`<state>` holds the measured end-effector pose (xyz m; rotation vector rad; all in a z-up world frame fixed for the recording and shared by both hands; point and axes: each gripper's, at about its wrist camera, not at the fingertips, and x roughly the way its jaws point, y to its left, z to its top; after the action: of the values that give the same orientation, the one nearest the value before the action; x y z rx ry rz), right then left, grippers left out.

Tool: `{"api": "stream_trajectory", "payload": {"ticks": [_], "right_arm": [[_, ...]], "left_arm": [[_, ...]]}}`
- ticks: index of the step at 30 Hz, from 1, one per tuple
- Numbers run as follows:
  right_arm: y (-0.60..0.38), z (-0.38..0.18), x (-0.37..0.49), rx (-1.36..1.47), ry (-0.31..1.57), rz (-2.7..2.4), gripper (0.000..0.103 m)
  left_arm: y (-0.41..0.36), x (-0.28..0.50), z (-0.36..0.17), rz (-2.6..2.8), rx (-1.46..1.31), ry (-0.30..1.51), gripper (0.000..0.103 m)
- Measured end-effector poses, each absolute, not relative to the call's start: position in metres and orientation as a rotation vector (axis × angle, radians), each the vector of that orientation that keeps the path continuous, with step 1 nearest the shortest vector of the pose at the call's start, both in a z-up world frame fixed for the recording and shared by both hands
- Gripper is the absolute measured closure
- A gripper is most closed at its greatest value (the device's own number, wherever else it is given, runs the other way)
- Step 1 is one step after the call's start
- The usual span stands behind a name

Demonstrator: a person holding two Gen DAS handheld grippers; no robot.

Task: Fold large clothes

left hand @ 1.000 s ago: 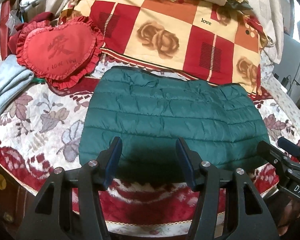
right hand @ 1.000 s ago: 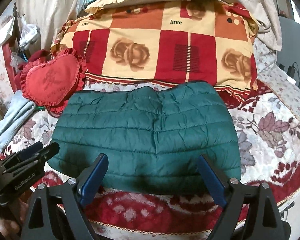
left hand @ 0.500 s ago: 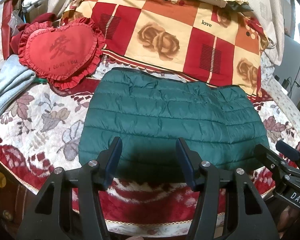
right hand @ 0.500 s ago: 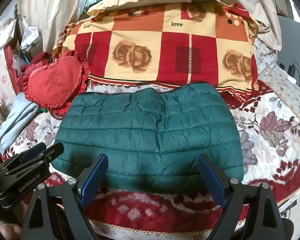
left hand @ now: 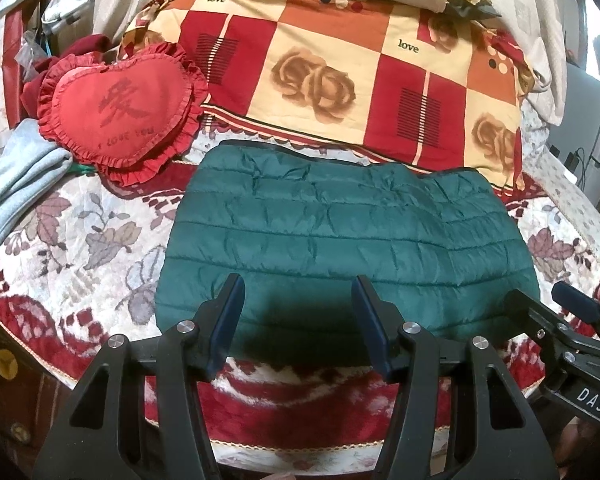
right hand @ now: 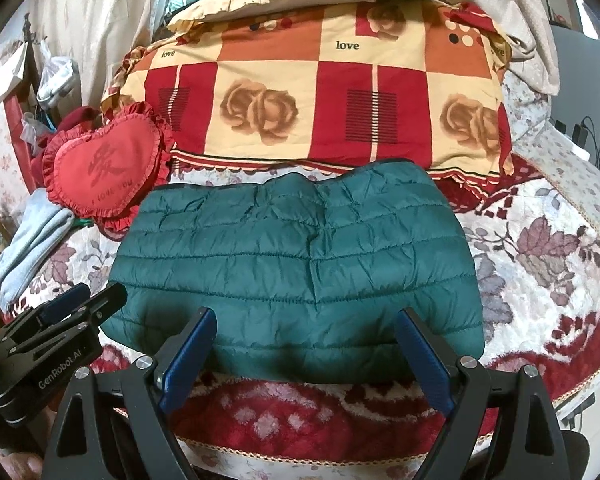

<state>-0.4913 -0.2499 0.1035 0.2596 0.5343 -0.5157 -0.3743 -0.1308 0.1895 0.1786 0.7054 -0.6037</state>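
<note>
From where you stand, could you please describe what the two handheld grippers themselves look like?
The left gripper and right gripper are built alike: black angular frames with silver round bolts and two long fingers faced with dark blue pads. Seen side-on, the left carries white "GenRobot.AI" lettering, the right white letters "DAS". No cables or sleeves show.

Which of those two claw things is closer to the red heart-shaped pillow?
Left. The left gripper hangs over the green jacket's near edge on the heart pillow's side; the right gripper sits further toward the jacket's opposite end.
</note>
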Motion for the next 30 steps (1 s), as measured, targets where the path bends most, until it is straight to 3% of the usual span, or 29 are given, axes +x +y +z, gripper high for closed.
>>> {"api": "stream_trajectory", "payload": {"ticks": [30], "right_arm": [[-0.2456,0.0979,-0.4887,0.273,0.547,-0.507,0.014]], "left_arm": [[-0.1408,-0.3796,0.1899,-0.625,0.200,0.694,0.047]]}}
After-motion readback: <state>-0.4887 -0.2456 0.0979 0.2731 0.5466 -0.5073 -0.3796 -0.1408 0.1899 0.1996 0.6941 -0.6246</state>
